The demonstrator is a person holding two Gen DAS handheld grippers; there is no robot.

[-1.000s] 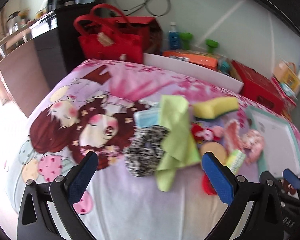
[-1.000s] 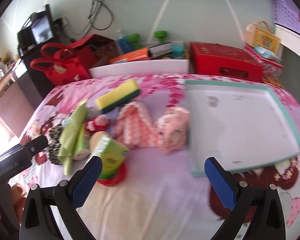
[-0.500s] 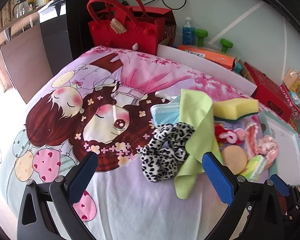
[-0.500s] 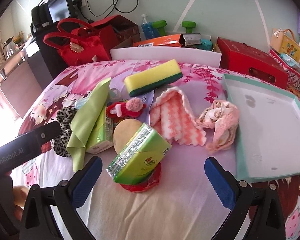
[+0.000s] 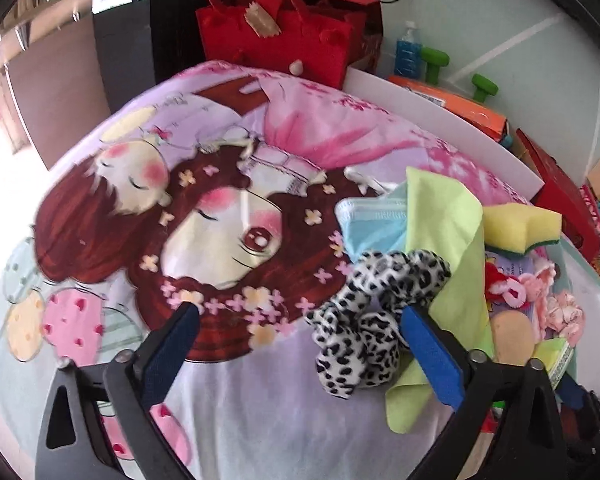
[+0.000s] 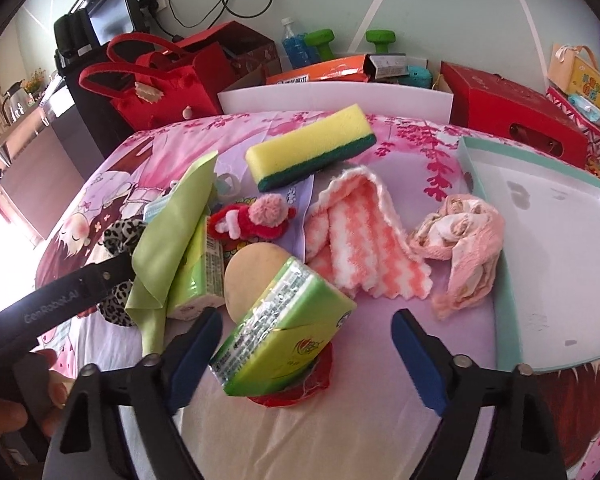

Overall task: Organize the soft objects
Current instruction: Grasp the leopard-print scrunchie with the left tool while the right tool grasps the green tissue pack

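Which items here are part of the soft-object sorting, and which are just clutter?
Job: leopard scrunchie, green cloth, yellow sponge, striped towel, pink cloth, tissue packs, tray.

Clutter: red felt bag, red box, blue bottle, green dumbbells.

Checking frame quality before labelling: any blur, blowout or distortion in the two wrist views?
Left wrist view: soft motion blur on the printed bedsheet and leopard-print cloth; blown-out white at the left edge; strong fisheye bend and dark corners. Right wrist view: sharper, the sponge and green tissue pack crisp; overexposed patch at far left, same barrel distortion.
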